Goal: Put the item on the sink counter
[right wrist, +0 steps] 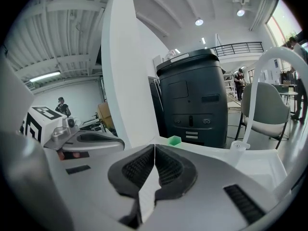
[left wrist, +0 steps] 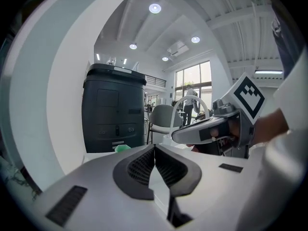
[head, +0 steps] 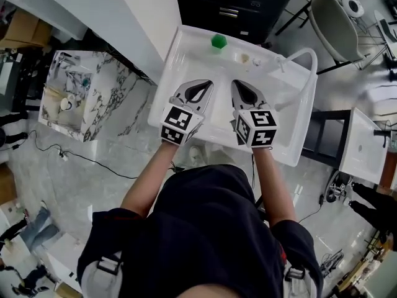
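A small green item (head: 218, 41) sits on the back ledge of the white sink (head: 180, 48), apart from both grippers. It also shows in the left gripper view as the green item (left wrist: 122, 148), and past the jaws in the right gripper view as the green item (right wrist: 174, 140). My left gripper (head: 200, 84) and right gripper (head: 239, 83) hover side by side over the basin, both shut with nothing between the pads. In their own views the left gripper (left wrist: 154, 149) and right gripper (right wrist: 154, 149) show jaws pressed together and empty.
A white curved faucet (head: 299, 57) rises at the sink's back right, with small fittings (head: 245, 58) beside it. A black cabinet (head: 242, 5) stands behind the sink, a chair (head: 338, 23) to its right. A marble-patterned table (head: 105, 98) stands left, another white unit (head: 366, 144) right.
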Demonstrator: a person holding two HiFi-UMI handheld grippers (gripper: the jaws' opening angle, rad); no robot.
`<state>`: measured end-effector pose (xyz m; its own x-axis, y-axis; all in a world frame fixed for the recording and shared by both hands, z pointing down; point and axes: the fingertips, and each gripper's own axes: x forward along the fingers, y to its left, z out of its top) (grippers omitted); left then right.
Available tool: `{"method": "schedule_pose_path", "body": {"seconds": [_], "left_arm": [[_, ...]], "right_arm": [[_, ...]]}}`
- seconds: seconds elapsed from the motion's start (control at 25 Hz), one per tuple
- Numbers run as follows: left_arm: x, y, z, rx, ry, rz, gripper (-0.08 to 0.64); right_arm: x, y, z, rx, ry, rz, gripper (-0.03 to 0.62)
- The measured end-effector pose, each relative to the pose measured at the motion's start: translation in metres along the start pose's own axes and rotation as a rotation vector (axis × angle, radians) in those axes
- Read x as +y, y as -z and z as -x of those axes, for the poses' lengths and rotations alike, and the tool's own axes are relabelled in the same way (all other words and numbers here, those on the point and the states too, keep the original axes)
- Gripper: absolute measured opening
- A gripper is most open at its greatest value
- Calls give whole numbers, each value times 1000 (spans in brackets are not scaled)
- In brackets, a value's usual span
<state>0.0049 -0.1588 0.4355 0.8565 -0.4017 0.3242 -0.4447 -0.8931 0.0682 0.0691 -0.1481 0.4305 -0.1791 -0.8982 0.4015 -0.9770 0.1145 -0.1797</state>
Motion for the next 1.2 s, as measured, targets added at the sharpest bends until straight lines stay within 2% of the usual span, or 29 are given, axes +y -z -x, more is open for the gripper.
{"method": "schedule_pose_path", "body": {"seconds": [0.72,1.2], "left_arm": [[-39,-4,73,-89,-6,-29,14],[-47,-6,97,-103,-27,-54,14]], "right_arm": [[51,8,51,-56,11,37,34],[74,9,69,-82,-8,52,34]]}}
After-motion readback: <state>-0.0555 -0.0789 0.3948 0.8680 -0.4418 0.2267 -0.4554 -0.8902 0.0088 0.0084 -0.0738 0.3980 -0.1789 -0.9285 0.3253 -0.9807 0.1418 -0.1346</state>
